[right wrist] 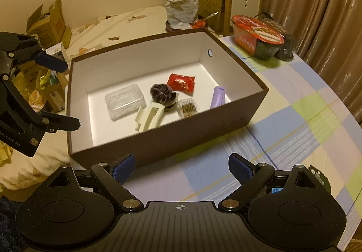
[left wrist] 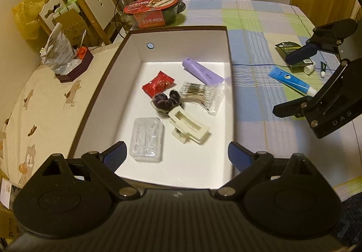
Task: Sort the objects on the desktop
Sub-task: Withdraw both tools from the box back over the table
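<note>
A brown cardboard box point(left wrist: 229, 53) with a smooth white inside stands on the checked tablecloth point(left wrist: 260, 25), its long axis running away from the left wrist camera. Six things lie on its floor. The lilac tube point(left wrist: 202, 71) lies near the right wall, its long axis going diagonally, with the flat cap end toward the far wall. The cream plastic hair claw point(left wrist: 189, 126) is rectangular and hollow; its long axis is also diagonal, from the middle toward the near right corner. It touches the dark purple velvet scrunchie point(left wrist: 166, 99), which is round and crumpled. Just beside the scrunchie lies a clear bag of cotton swabs point(left wrist: 200, 94), the sticks pointing left to right. The shiny red foil sachet point(left wrist: 158, 83) lies behind the scrunchie, and a clear ribbed plastic case point(left wrist: 147, 139) lies near the left front.

The left gripper point(left wrist: 176, 155) hovers over the near edge of the box, its blue-padded fingers wide apart and holding nothing. The right gripper point(right wrist: 181, 169) is over the tablecloth beside the long wall of the box, also spread and empty.

Outside, on the cloth to the right, a blue tube point(left wrist: 291, 81) lies diagonally, its white cap pointing to the near right.
</note>
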Available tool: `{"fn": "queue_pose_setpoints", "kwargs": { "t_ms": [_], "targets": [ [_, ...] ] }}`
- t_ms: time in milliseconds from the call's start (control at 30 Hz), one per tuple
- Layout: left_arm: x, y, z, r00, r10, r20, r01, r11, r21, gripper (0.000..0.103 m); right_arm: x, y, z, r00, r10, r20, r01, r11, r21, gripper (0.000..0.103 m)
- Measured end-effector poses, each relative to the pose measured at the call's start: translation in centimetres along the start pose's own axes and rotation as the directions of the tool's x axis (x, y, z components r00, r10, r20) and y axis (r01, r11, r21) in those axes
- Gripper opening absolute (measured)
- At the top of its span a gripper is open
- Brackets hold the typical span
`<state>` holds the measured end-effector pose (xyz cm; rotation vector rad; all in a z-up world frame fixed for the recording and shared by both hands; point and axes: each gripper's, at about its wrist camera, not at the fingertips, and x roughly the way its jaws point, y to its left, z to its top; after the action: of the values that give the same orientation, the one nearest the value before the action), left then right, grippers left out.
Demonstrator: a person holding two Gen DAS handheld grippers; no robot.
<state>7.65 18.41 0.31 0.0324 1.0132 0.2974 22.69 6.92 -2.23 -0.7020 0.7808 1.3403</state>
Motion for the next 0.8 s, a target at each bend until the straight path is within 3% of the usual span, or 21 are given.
{"fn": "queue_pose_setpoints", "kwargs": {
  "t_ms": [467,800],
  "targets": [
    [-1.4,-4.1,-1.5,1.000,0.021,-0.010,-0.021,0.999,-0.042,0.095,-1.9,-1.3,-3.6,0.999,0.035,0.005,-0.034,0.999,-0.007,0.092],
    [-0.8,-7.5,-0.7,1.000,-0.013,-0.009,0.013,1.000,-0.020,0.095,-3.0,-4.1,-6.5,1.000,0.013,-0.005,-0.013,0.998,0.058,0.092]
  ]
}}
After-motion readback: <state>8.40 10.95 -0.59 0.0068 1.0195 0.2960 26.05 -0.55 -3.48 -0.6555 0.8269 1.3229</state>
